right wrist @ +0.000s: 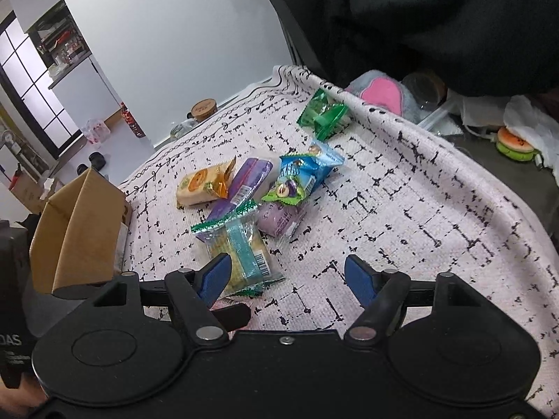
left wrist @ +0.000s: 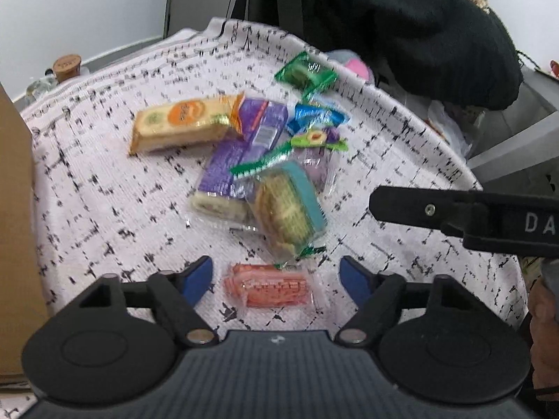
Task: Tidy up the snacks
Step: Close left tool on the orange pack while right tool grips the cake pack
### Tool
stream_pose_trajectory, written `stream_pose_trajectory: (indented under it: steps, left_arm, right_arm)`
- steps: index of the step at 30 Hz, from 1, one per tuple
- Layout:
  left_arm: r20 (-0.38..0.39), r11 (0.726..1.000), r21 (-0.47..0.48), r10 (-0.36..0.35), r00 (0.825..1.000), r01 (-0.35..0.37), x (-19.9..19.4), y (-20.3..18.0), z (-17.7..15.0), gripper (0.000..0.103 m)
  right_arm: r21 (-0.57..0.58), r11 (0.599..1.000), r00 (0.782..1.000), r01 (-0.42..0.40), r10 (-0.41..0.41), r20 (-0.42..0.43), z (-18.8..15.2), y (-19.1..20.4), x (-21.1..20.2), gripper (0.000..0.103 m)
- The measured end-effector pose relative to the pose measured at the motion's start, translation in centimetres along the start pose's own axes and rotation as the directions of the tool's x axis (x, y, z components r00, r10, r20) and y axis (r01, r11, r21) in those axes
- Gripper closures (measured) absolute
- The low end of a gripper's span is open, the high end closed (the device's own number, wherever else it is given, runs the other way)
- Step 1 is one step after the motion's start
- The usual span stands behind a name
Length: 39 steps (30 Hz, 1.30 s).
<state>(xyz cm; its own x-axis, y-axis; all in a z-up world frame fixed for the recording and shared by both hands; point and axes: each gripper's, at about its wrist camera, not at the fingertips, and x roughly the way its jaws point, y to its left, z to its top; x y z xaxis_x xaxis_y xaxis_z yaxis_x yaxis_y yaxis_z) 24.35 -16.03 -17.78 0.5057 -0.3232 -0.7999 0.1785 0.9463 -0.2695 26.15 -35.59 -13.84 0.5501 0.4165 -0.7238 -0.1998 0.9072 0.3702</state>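
Nine wrapped snacks (left wrist: pixel 269 160) in all: two purple, two green, two green-trimmed, one orange, one blue, one red.

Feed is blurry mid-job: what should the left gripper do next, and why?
Probably ease the left gripper down and shut on the red snack pack: it lies flat on the cloth, apart from the pile, framed between the open jaws, pads not yet touching.

Glossy plastic snack wrappers (left wrist: pixel 269 206) on a rough woven cloth (left wrist: pixel 104 209).
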Motion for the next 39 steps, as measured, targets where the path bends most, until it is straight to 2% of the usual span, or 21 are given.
stream_pose_trajectory:
  steps: [4,8,15,23,28,29,30,32,39]
  left_arm:
    - [-0.002,1.0,0.014,0.026,1.0,-0.026,0.6,0.2,-0.4,0.051]
    - [-0.003,1.0,-0.003,0.02,1.0,-0.02,0.2,0.9,-0.4,0.056]
    - [-0.003,0.996,-0.043,0.078,0.997,-0.078,-0.9,2.6,-0.5,0.057]
    - [0.017,0.989,-0.114,0.095,0.995,-0.092,-1.6,4.3,-0.2,0.057]
    - [0.018,0.989,-0.116,0.099,0.995,-0.096,-2.0,4.6,-0.4,0.057]
    - [0.015,0.989,-0.115,0.098,0.995,-0.095,-2.0,4.6,-0.5,0.057]
    - [0.012,0.989,-0.113,0.096,0.995,-0.094,-2.0,4.6,-0.6,0.057]
    - [0.008,0.989,-0.117,0.09,0.996,-0.088,-2.1,4.7,-0.8,0.057]
    - [0.051,0.992,-0.109,0.073,0.996,-0.067,-4.0,4.3,-0.7,0.057]
  right_arm:
    - [-0.015,1.0,1.0,-0.013,0.013,-0.006,0.0,0.3,1.0,0.031]
    - [-0.043,0.999,1.0,-0.028,0.028,-0.011,0.1,1.1,2.0,0.031]
    - [-0.076,0.996,0.999,-0.042,0.041,-0.014,0.0,2.3,3.3,0.031]
    - [-0.107,0.993,0.998,-0.051,0.048,-0.035,-0.3,3.6,4.9,0.031]
    - [-0.116,0.992,0.997,-0.057,0.05,-0.066,-0.6,4.4,6.1,0.032]
    - [-0.119,0.992,0.996,-0.041,0.032,-0.077,-0.7,4.4,6.5,0.035]
    - [-0.129,0.991,0.997,-0.02,0.01,-0.079,-0.7,4.6,6.7,0.044]
    - [-0.144,0.99,0.997,-0.012,0.001,-0.079,-0.7,4.8,6.6,0.055]
    - [-0.112,0.994,0.999,0.006,-0.01,-0.04,-0.5,4.7,3.8,0.055]
